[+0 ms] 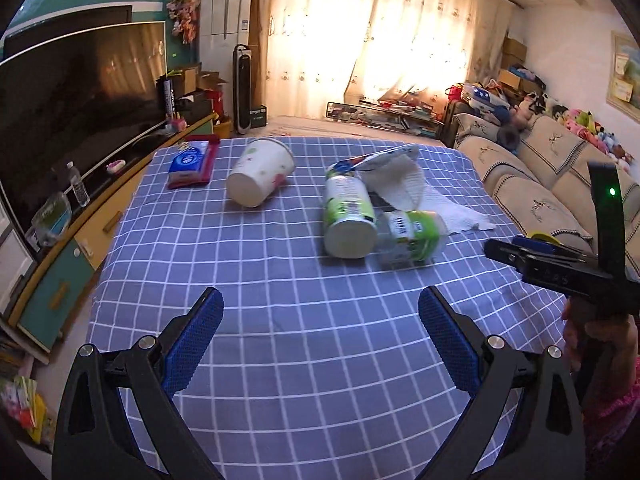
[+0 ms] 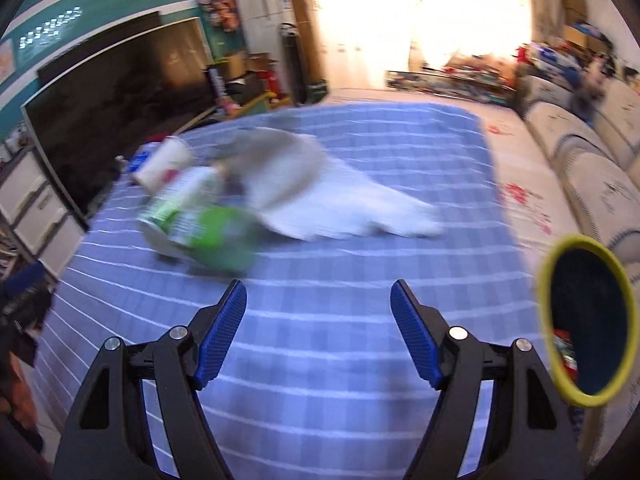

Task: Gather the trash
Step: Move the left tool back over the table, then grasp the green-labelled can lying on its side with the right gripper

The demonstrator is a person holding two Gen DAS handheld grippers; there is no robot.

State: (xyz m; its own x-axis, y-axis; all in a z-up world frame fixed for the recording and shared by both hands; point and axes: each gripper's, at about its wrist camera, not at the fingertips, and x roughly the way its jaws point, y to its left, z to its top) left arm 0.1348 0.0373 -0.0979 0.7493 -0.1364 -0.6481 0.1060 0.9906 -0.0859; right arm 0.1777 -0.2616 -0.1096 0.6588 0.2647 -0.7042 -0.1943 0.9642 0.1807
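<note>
Trash lies scattered on the blue checked tablecloth ahead of us: a white paper cup on its side, a green-labelled can tipped over, and a clear bottle with a green label touching the can's near end. Behind them we see a crumpled wrapper resting on a white paper towel. A pack of tissues sits on a red case at the far left corner, well apart from the cup.

Our left gripper hovers over bare cloth with its blue pads spread wide and nothing between them. Our right gripper, in a blurred view, also stands open and empty, short of the can and bottle. A yellow-rimmed bin shows just beside it at the right edge, with some scraps inside. A television flanks the table on the left, a sofa on the right; bright curtains hang beyond.
</note>
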